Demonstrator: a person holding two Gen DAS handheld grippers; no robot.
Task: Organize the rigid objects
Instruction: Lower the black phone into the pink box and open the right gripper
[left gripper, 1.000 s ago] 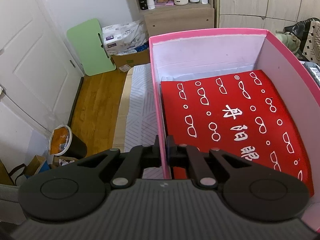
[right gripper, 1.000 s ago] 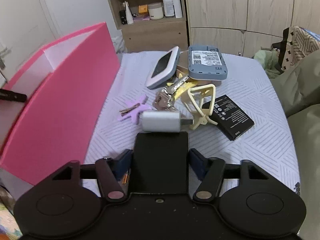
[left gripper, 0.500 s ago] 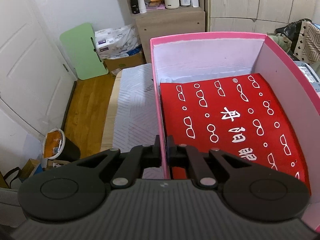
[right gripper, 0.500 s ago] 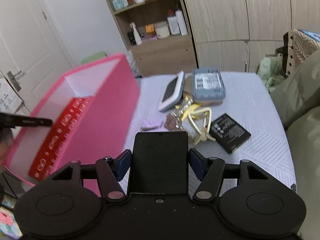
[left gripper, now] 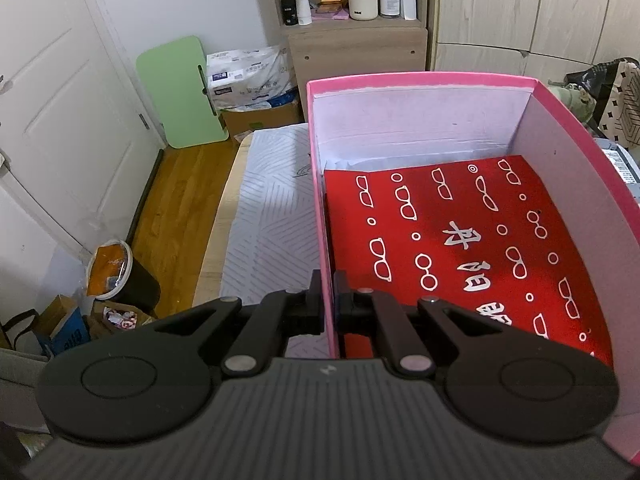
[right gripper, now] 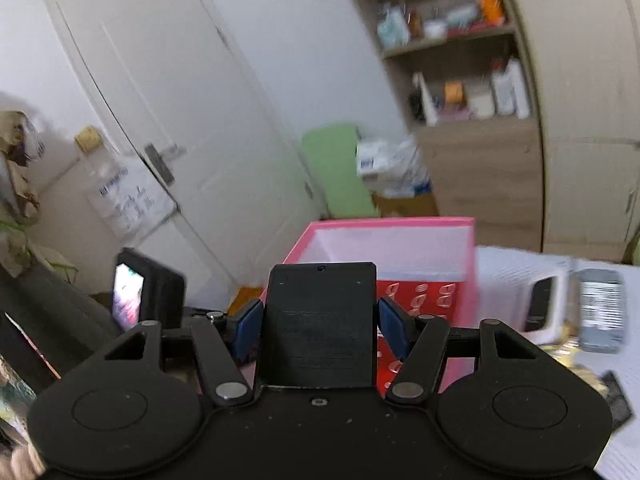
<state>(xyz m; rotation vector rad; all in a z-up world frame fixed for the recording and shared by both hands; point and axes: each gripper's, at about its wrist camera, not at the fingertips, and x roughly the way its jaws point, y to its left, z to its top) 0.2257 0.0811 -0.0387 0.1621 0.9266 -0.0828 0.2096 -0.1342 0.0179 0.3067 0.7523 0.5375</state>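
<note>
Both views near, sharing pink box (left gripper: pixel 420 80); right blurred.

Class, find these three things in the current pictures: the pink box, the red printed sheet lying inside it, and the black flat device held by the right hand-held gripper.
pink box (left gripper: pixel 420 78): left wrist view, far rim.
red printed sheet (left gripper: pixel 460 240): left wrist view, middle of its surface.
black flat device (right gripper: pixel 320 320): right wrist view, centre of its face.

The pink box (left gripper: pixel 420 80) looked like matt card, its inner walls lined with plain white paper. A glossy red sheet (left gripper: pixel 460 240) lay inside. At left, the floor (left gripper: pixel 176 200) was polished wood; the bed cover (left gripper: pixel 272 216) was patterned cloth.
</note>
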